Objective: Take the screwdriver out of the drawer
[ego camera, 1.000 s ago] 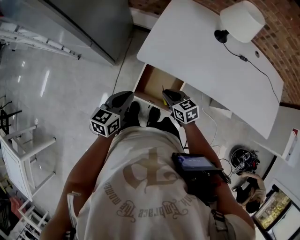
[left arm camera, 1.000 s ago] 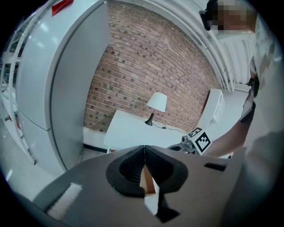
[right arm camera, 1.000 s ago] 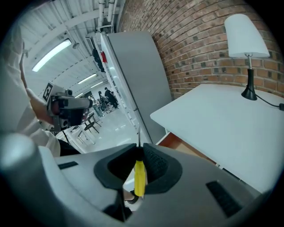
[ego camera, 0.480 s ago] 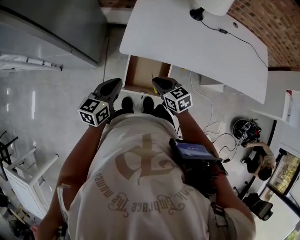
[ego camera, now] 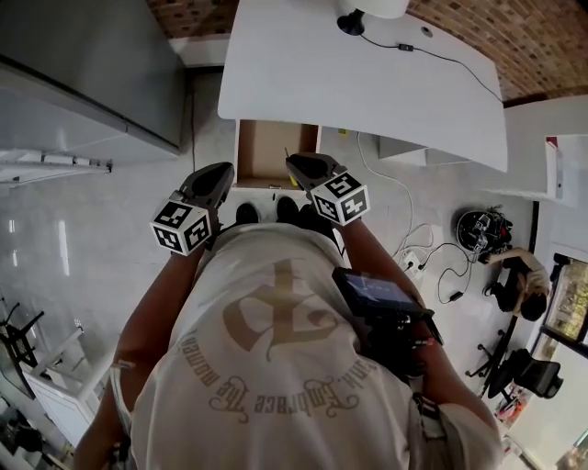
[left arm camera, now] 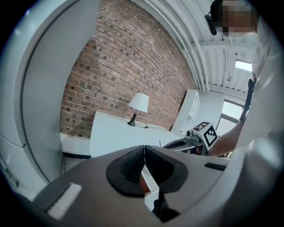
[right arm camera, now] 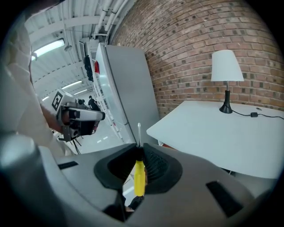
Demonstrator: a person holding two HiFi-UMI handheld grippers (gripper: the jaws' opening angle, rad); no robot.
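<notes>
My right gripper [ego camera: 308, 170] is shut on the screwdriver, held above the near edge of the open drawer [ego camera: 271, 151]. In the right gripper view the yellow handle [right arm camera: 139, 177] sits between the pads of that gripper [right arm camera: 139, 150], and the thin metal shaft [right arm camera: 139, 132] sticks out beyond them. From the head view only the shaft [ego camera: 286, 153] shows, over the drawer. My left gripper [ego camera: 207, 197] hovers left of the drawer. Its jaws [left arm camera: 144, 150] are shut with nothing between them. The drawer's brown bottom looks bare.
The drawer belongs to a white table [ego camera: 367, 83] with a lamp [ego camera: 367, 9] and its cable on top. A grey cabinet [ego camera: 83, 64] stands at the left. Cables [ego camera: 413, 252] lie on the floor at the right, near a white shelf unit [ego camera: 551, 156] and a seated person [ego camera: 519, 294].
The head view has swung, so the table and drawer now lie squarer and higher in the picture. Both grippers keep their place before the drawer, the right one still shut on the screwdriver.
</notes>
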